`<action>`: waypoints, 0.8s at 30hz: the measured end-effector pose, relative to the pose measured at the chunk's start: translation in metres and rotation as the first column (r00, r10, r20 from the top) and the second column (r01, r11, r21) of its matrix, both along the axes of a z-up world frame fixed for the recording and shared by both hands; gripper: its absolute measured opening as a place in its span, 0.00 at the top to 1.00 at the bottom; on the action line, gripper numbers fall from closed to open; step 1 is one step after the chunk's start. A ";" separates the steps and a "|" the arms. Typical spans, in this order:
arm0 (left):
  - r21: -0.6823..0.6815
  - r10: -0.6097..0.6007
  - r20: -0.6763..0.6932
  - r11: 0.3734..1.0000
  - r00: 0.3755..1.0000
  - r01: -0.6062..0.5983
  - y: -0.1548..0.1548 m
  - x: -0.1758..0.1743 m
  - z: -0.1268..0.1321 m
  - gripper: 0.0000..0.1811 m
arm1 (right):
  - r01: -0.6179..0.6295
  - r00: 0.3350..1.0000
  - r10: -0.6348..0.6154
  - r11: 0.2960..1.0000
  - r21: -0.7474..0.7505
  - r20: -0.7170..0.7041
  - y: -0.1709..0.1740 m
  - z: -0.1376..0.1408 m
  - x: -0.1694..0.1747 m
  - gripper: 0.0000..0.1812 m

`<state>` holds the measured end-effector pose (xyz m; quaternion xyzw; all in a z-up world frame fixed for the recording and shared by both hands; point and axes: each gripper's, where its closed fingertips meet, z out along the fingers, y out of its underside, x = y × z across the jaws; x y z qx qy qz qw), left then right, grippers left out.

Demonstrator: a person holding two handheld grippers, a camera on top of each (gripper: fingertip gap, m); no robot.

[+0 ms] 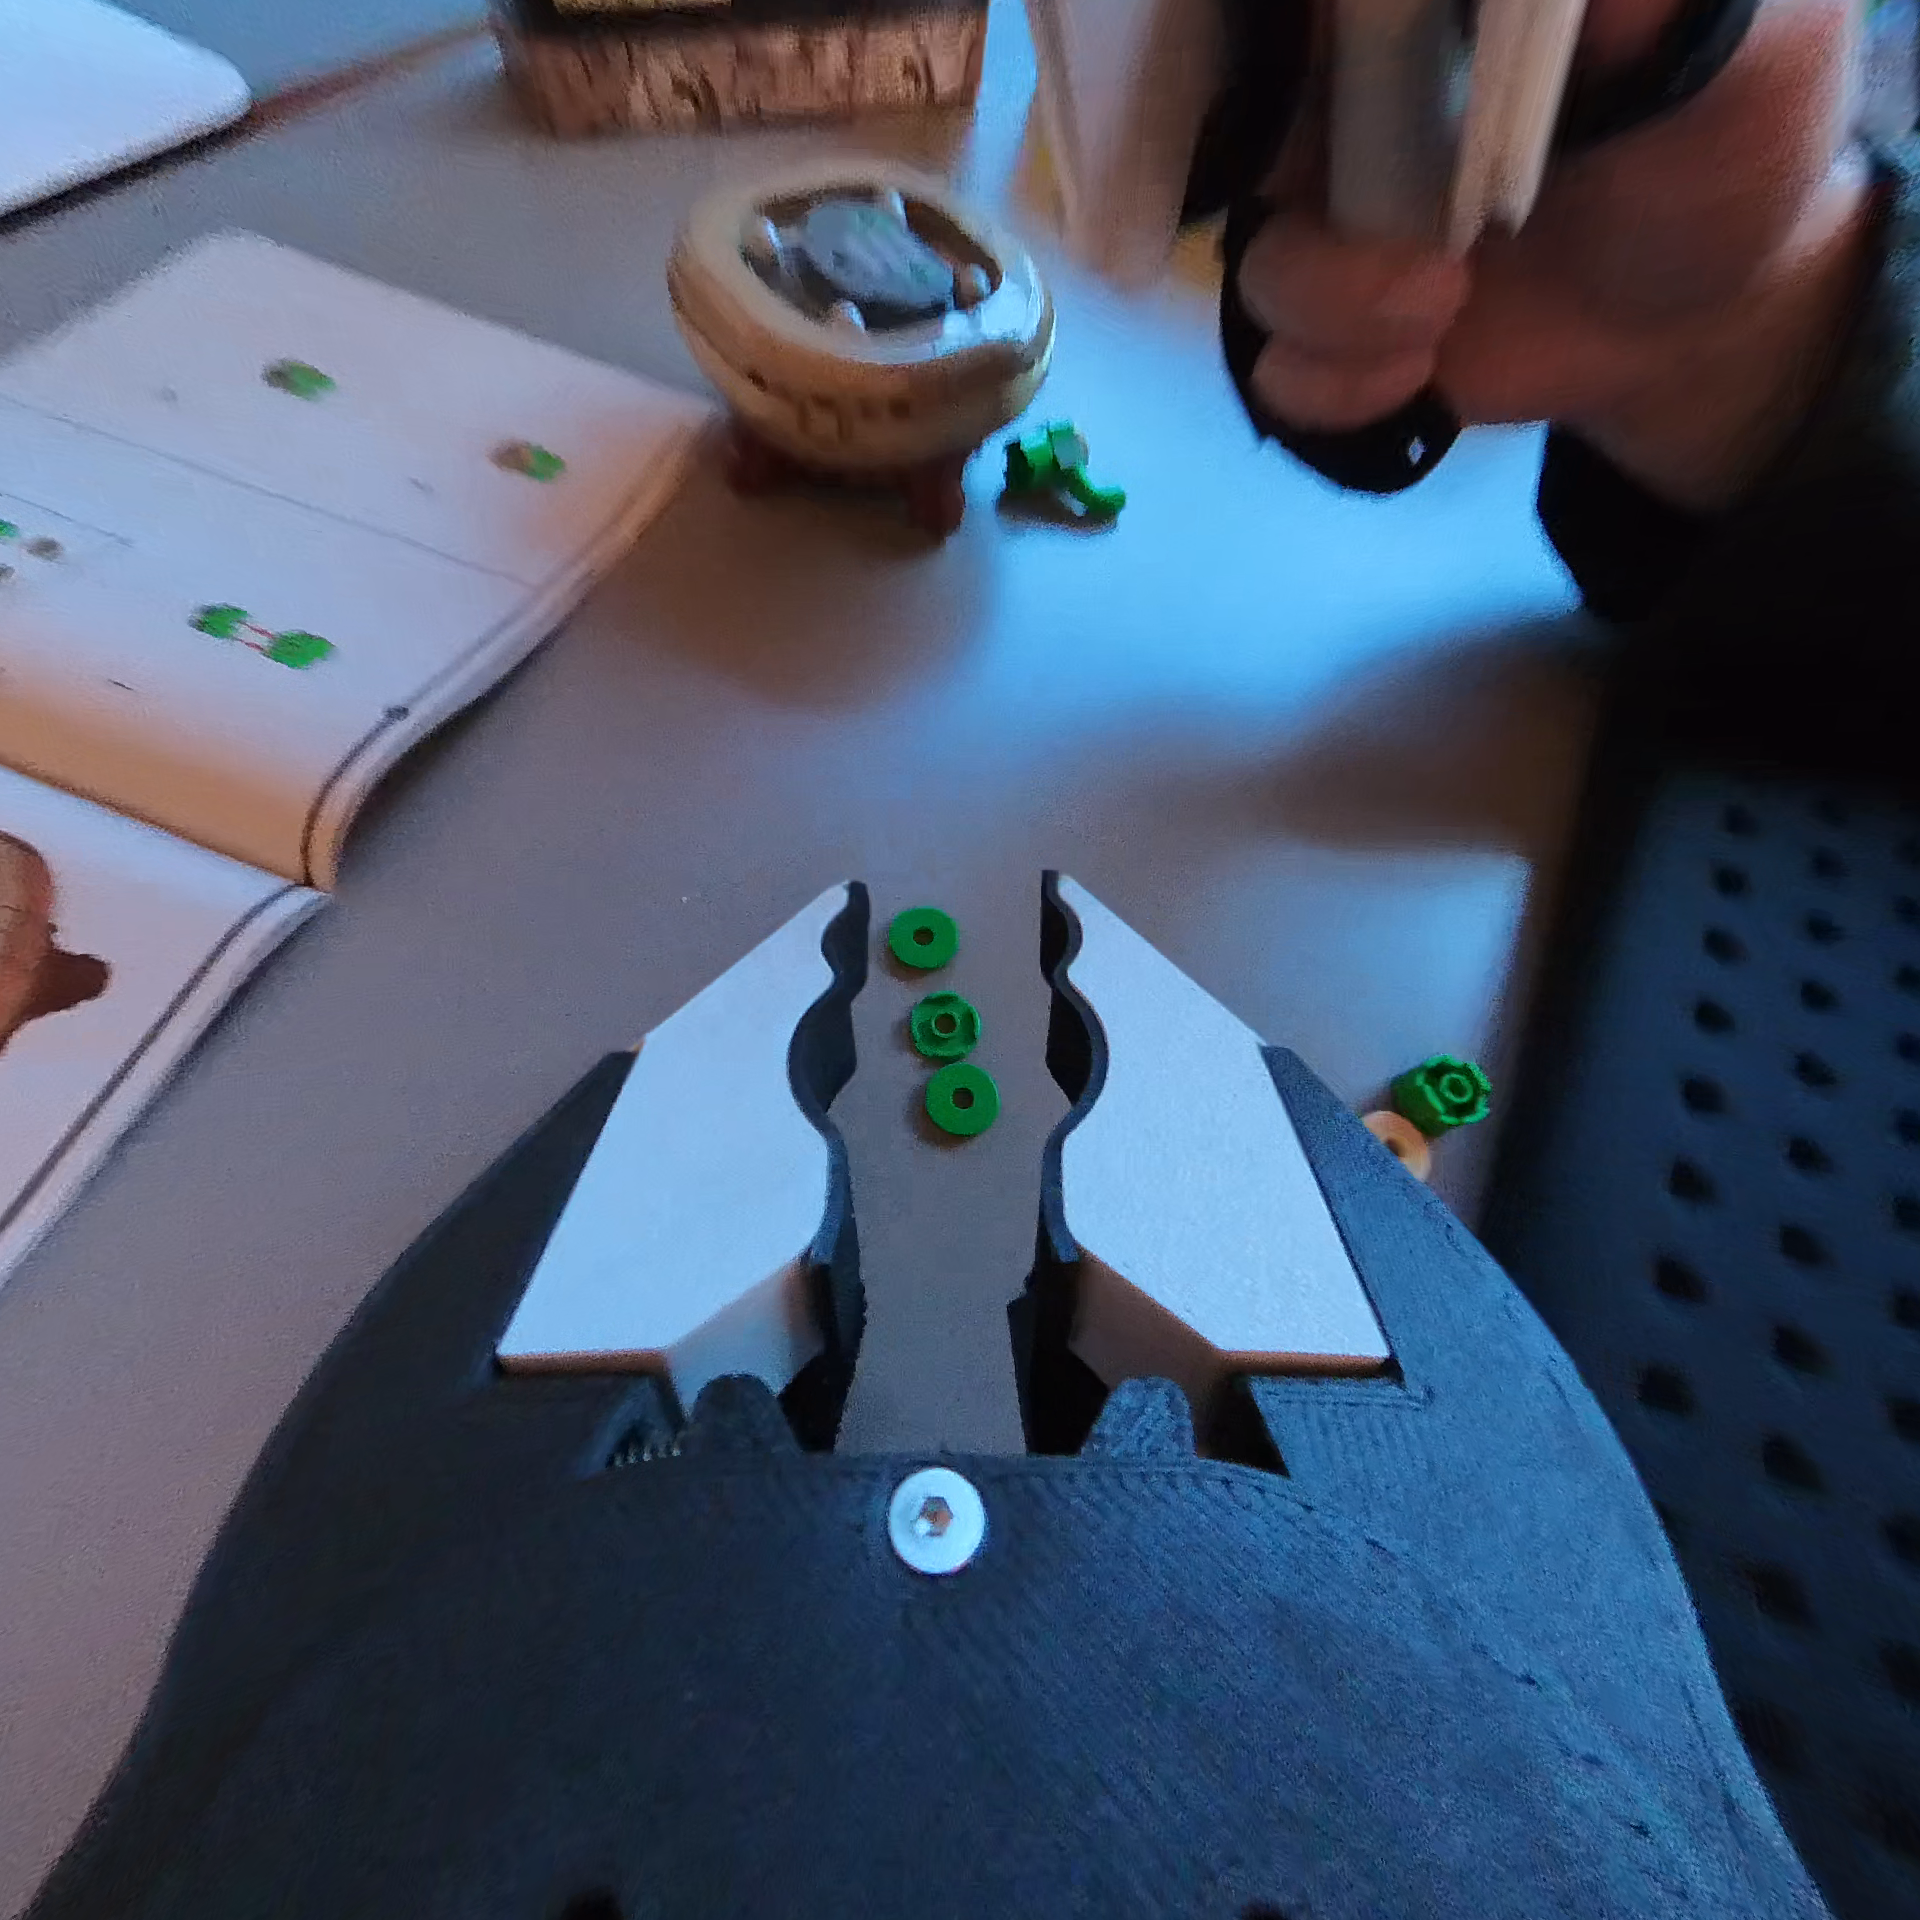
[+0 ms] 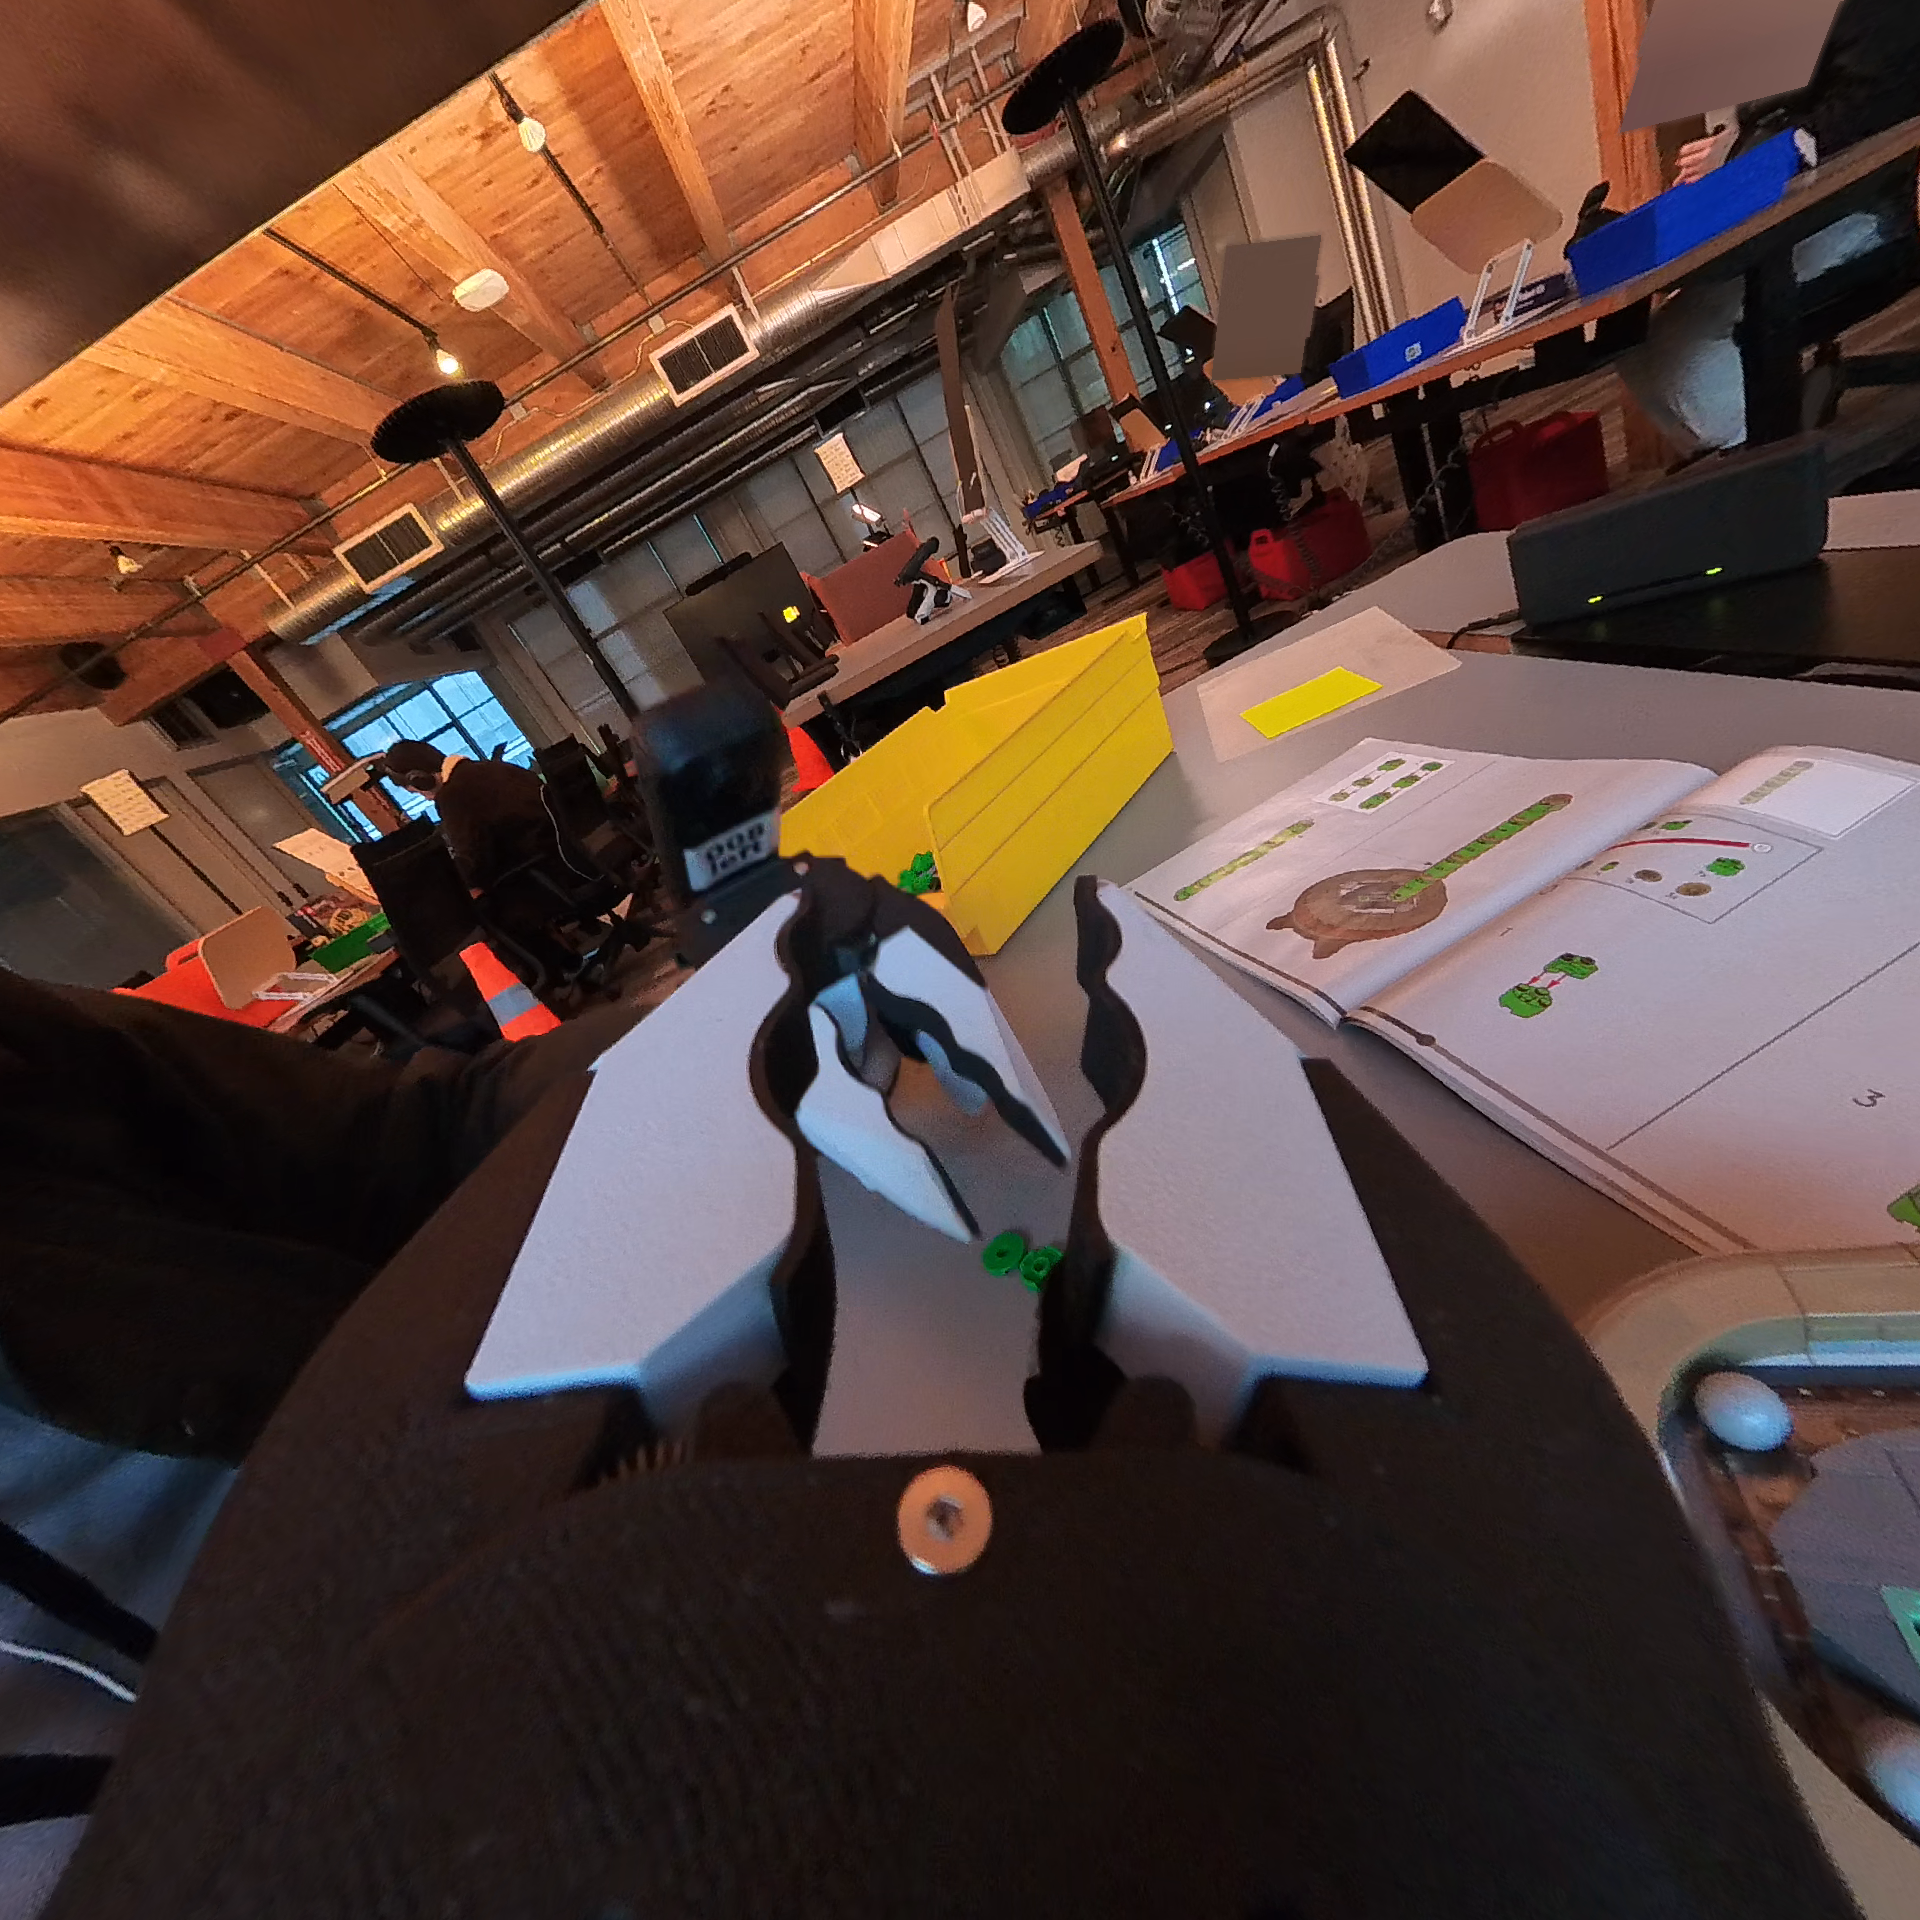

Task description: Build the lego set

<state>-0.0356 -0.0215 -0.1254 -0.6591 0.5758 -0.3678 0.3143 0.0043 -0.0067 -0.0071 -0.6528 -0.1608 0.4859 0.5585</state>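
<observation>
The left gripper (image 1: 954, 904) hovers with jaws parted and empty, three small round green lego pieces (image 1: 944, 1025) lying on the grey table (image 1: 727, 779) between them. Beyond sits a tan lego pot (image 1: 860, 332). The right gripper (image 2: 935, 904) is likewise open and empty, an open instruction booklet (image 2: 1558, 935) right of its jaws.

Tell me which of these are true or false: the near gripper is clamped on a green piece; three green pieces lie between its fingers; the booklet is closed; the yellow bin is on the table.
1. The left gripper is clamped on a green piece. False: it is open, holding nothing.
2. Three green round pieces lie on the table between its fingers. True.
3. The instruction booklet is closed. False: it lies open.
4. A yellow bin sits on the table. True.
</observation>
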 end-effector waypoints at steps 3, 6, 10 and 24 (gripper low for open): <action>0.080 0.014 -0.102 0.997 0.995 -0.006 0.004 0.004 -0.020 0.84 | 0.002 1.000 -0.002 1.000 0.004 -0.007 0.000 0.002 0.001 0.74; 0.158 0.020 -0.167 0.987 0.986 0.007 0.006 0.004 -0.031 0.85 | -0.004 1.000 0.004 1.000 0.003 -0.012 -0.001 0.003 0.001 0.74; 0.160 0.013 -0.187 0.987 0.982 0.017 0.004 0.005 -0.036 0.90 | -0.001 1.000 0.001 1.000 0.009 -0.006 -0.002 0.004 0.001 0.74; 0.603 0.041 0.032 0.796 0.999 -0.052 0.015 0.003 0.032 0.92 | 0.013 1.000 -0.013 1.000 0.011 -0.022 -0.001 0.007 0.006 0.74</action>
